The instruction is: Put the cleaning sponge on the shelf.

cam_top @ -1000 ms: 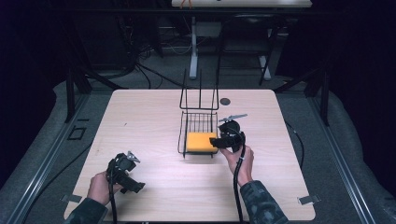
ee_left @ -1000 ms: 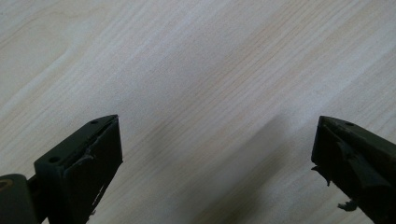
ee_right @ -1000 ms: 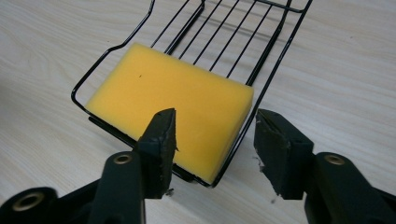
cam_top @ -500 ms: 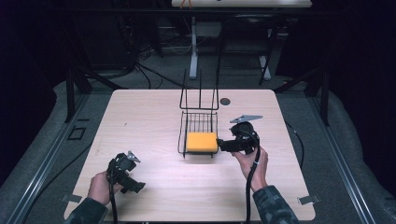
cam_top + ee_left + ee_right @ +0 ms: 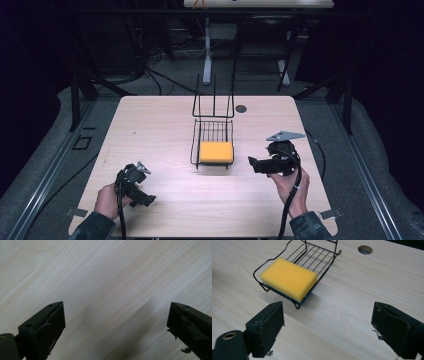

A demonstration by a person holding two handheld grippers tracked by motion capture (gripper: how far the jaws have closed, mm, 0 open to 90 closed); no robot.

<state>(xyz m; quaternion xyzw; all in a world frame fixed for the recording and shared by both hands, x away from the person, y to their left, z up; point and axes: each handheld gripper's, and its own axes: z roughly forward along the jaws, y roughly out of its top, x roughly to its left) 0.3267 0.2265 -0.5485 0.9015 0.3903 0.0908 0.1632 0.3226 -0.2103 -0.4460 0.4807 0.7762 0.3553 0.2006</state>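
Note:
A yellow sponge [image 5: 216, 152] [image 5: 289, 278] lies flat at the near end of a black wire rack [image 5: 212, 131] [image 5: 313, 254] in the middle of the table. My right gripper [image 5: 255, 164] [image 5: 328, 327] is held just right of the rack, open and empty, its jaws pointing toward the sponge from a short way off. My left gripper [image 5: 146, 200] [image 5: 115, 326] rests low at the table's front left, open, with bare wood between its jaws.
The light wooden table [image 5: 160, 130] has a round cable hole [image 5: 241, 108] [image 5: 365, 249] behind the rack. The rack's tall wire back [image 5: 214, 102] stands upright at its far end. Dark floor and table legs lie beyond the far edge.
My right gripper has drawn back from the sponge in the rack, moving right and toward the person. The sponge stays in the rack. The left gripper has not moved.

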